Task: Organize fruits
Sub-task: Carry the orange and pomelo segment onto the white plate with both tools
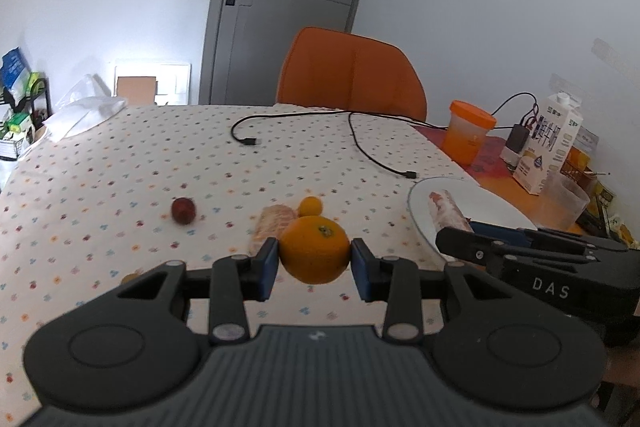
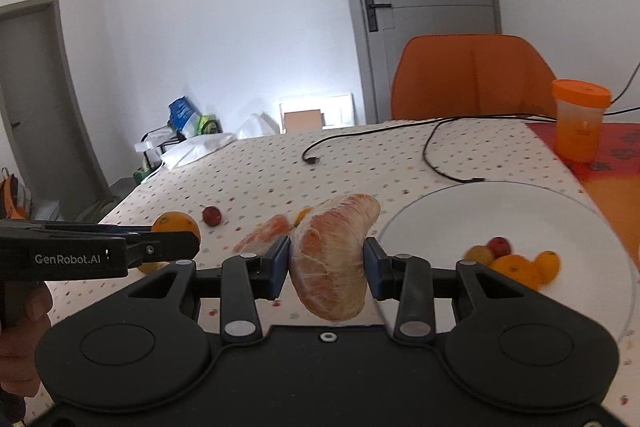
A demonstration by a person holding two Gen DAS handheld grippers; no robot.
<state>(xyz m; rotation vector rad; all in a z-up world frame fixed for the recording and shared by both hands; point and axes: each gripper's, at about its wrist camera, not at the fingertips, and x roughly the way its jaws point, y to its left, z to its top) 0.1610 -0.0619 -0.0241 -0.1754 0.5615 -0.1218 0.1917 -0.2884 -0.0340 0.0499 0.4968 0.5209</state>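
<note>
Orange (image 1: 314, 250) clamped in the left tool (image 1: 315, 263); right tool (image 2: 326, 263) grips a pomelo segment (image 2: 334, 259) beside the plate (image 2: 452, 211), whose fruit only the right view shows.

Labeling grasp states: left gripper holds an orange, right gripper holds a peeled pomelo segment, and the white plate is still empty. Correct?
One error: the white plate is not empty. The right wrist view shows several small fruits lying on it. The rest stands: the left gripper is shut on the orange, and the right gripper is shut on the peeled pomelo segment.
</note>
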